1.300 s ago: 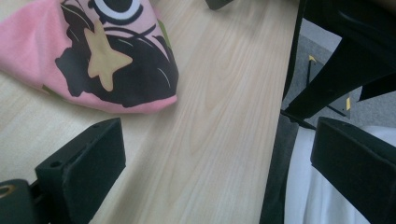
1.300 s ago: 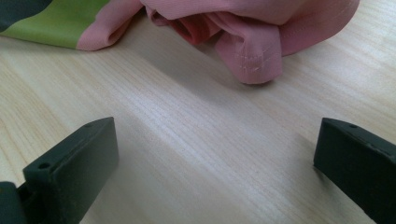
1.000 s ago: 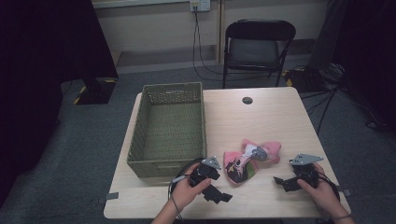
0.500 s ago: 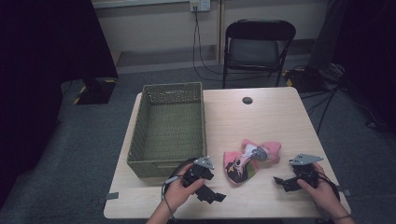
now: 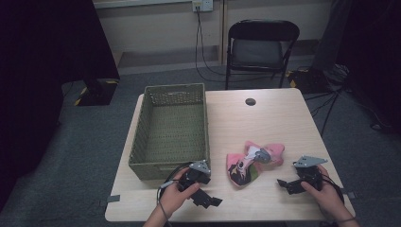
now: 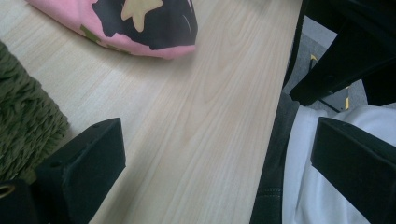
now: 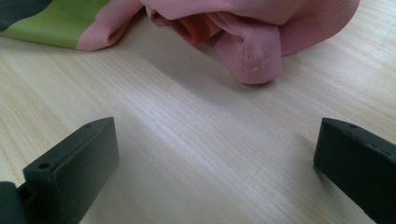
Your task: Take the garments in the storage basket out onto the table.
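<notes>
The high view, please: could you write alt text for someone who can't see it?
A person's hands hold two open tools, the left tool and the right tool, low over a pale wooden table, either side of a crumpled pink garment. An empty green woven basket sits at the table's left, and a black folding chair stands behind the table.

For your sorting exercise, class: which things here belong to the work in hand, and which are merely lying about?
Part of the work:
pink garment
green woven basket
left tool
right tool

Just lying about:
folding chair
small dark disc
</notes>
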`<state>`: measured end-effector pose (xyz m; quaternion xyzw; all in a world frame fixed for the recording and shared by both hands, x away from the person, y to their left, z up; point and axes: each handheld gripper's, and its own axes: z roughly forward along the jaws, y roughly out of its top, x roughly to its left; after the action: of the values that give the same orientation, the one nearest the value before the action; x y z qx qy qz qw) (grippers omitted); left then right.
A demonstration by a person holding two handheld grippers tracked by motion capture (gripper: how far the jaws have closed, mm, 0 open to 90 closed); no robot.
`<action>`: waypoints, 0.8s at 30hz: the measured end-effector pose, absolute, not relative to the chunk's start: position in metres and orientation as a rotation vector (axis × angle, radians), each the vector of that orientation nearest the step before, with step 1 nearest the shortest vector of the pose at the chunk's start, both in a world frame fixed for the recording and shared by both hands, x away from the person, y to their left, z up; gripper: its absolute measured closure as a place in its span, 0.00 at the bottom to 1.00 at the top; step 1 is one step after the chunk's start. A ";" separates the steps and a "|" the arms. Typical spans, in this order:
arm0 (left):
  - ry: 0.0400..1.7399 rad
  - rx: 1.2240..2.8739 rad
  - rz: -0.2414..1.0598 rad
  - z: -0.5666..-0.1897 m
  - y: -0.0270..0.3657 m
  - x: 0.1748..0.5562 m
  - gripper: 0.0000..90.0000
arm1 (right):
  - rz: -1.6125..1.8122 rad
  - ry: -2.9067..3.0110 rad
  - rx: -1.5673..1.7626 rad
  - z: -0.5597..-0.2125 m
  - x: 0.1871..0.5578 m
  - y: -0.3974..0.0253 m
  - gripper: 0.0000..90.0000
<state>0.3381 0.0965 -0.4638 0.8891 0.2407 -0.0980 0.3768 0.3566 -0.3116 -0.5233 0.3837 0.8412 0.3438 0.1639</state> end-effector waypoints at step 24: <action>0.662 2.252 -0.199 -0.457 0.128 0.337 0.03 | 0.980 2.398 1.094 -0.523 0.357 -0.312 0.00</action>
<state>0.3366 0.1279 -0.4570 0.8832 0.2594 -0.0779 0.3829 0.3566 -0.3116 -0.5233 0.3838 0.8412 0.3439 0.1638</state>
